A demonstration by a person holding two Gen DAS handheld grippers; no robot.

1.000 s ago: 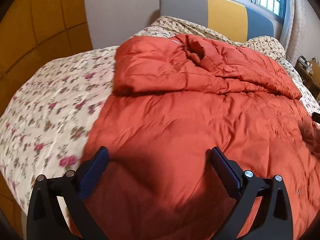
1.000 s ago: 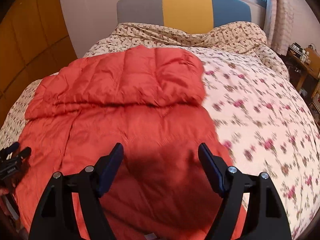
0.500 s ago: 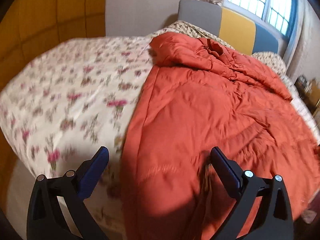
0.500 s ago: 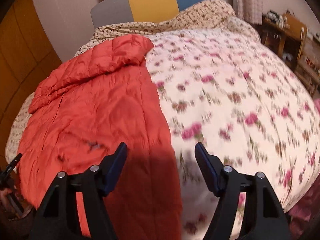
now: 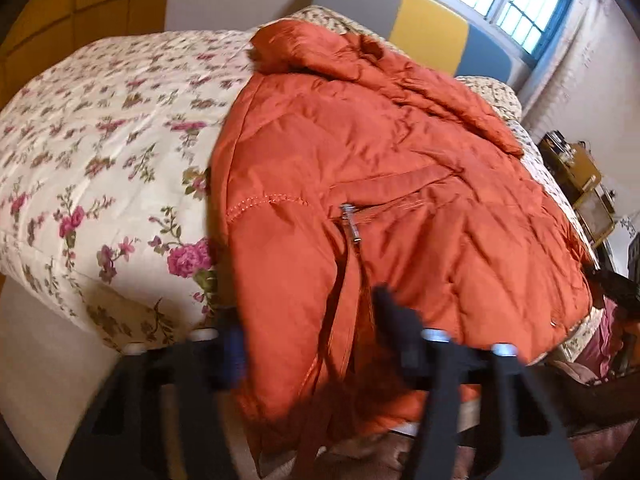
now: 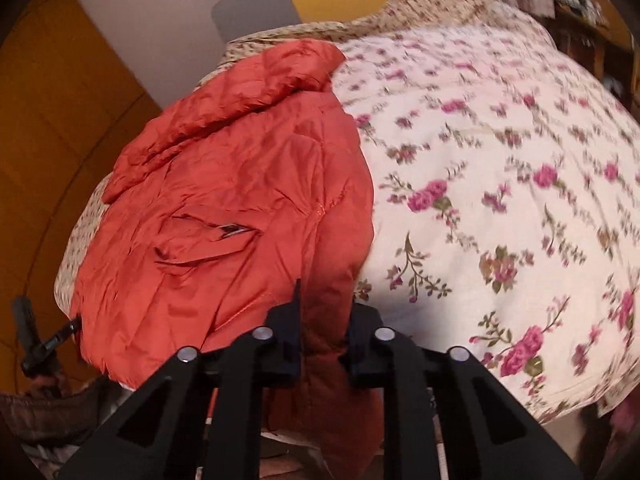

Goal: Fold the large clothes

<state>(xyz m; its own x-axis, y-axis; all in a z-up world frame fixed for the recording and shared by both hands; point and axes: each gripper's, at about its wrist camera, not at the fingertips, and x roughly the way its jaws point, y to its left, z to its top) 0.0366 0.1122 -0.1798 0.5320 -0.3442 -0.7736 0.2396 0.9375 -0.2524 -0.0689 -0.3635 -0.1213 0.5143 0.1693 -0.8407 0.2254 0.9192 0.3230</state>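
Note:
An orange puffer jacket (image 5: 400,168) lies spread on a floral quilt (image 5: 100,152), its hem hanging over the bed's near edge. In the left wrist view my left gripper (image 5: 312,332) straddles the hem's left corner. Its jaws are closing, and bunched fabric with a strap fills the gap and touches both pads. A pocket zip pull (image 5: 352,228) shows just above. In the right wrist view the jacket (image 6: 240,184) lies at left, and my right gripper (image 6: 324,336) is closing on its right hem corner with fabric pinched between the narrow jaws.
A grey, yellow and blue headboard (image 5: 432,28) and a window (image 5: 508,0) stand beyond the bed. A wooden side table (image 5: 576,172) with clutter is at the right. Yellow wall panels (image 6: 44,140) line the left side. Floor (image 5: 48,360) shows below the quilt's edge.
Both grippers have pulled back from over the jacket's middle to its hem corners at the bed's near edge. Their jaws went from wide open to closed around the fabric.

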